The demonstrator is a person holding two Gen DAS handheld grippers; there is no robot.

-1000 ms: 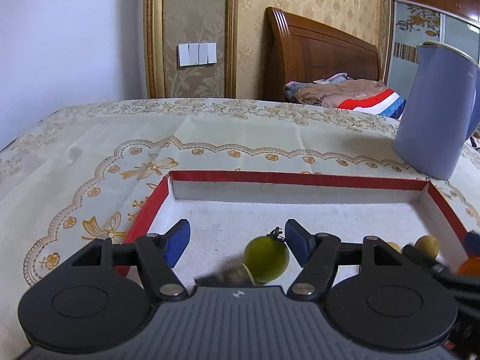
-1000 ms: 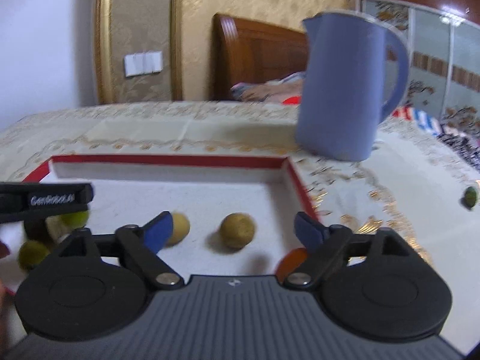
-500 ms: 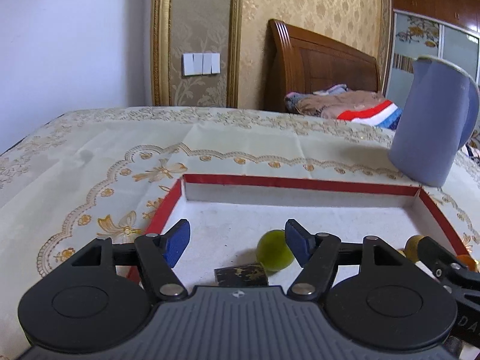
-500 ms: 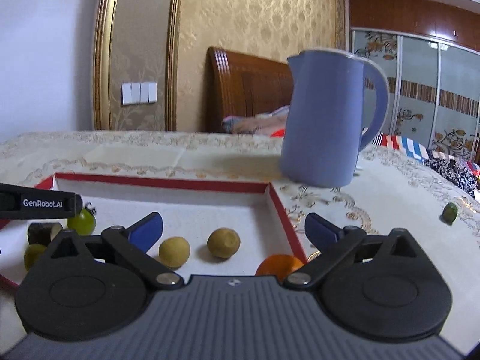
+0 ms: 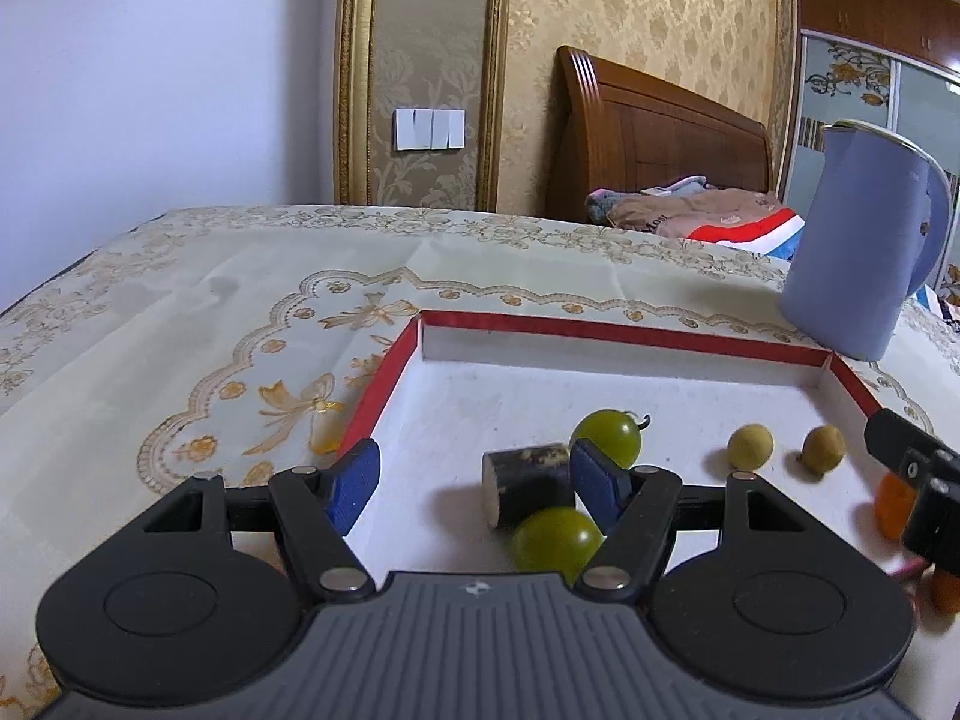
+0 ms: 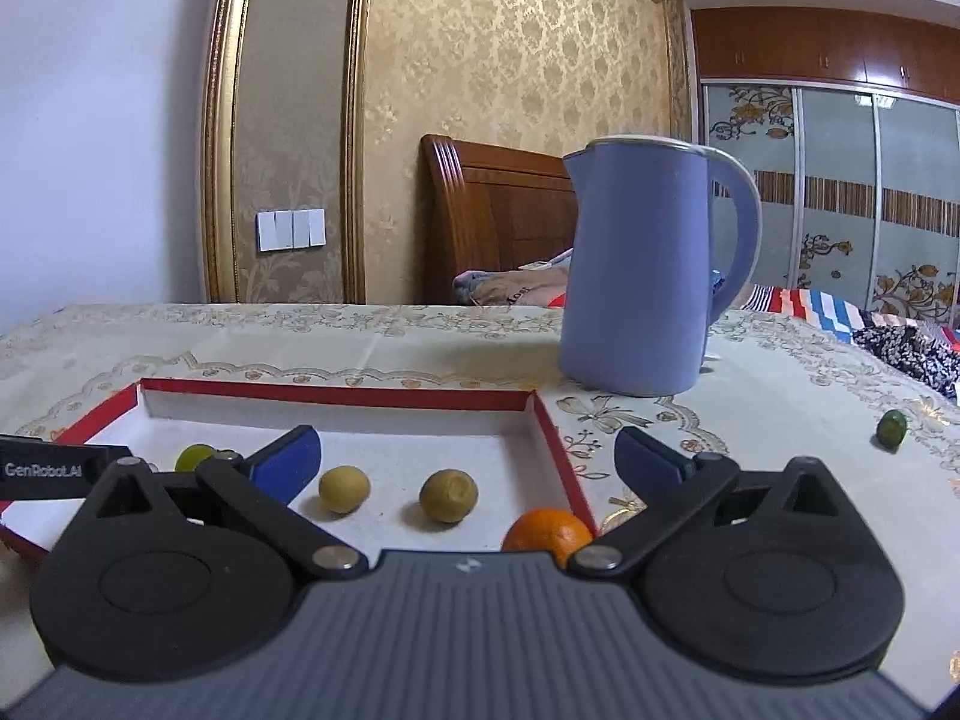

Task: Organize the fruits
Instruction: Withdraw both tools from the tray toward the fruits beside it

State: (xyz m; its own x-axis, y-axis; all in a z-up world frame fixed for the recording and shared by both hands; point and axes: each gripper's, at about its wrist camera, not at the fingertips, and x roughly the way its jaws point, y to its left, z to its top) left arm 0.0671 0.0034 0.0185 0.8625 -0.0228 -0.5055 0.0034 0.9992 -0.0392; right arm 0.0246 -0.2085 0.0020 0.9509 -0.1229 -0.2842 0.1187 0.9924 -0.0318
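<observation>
Several fruits are already placed in the red-edged tray; one small green fruit is left on the tablecloth at far right. Both the left gripper and right gripper are held apart, empty. It should be approached low and closed on gently.

red-rimmed white shallow tray: flat on the tablecloth | dark cylindrical cut piece: on its side in the tray | two round green fruits: beside the piece | two tan round fruits: mid-tray, apart | orange citrus: near-right corner | small green fruit: outside the tray, on the cloth
</observation>
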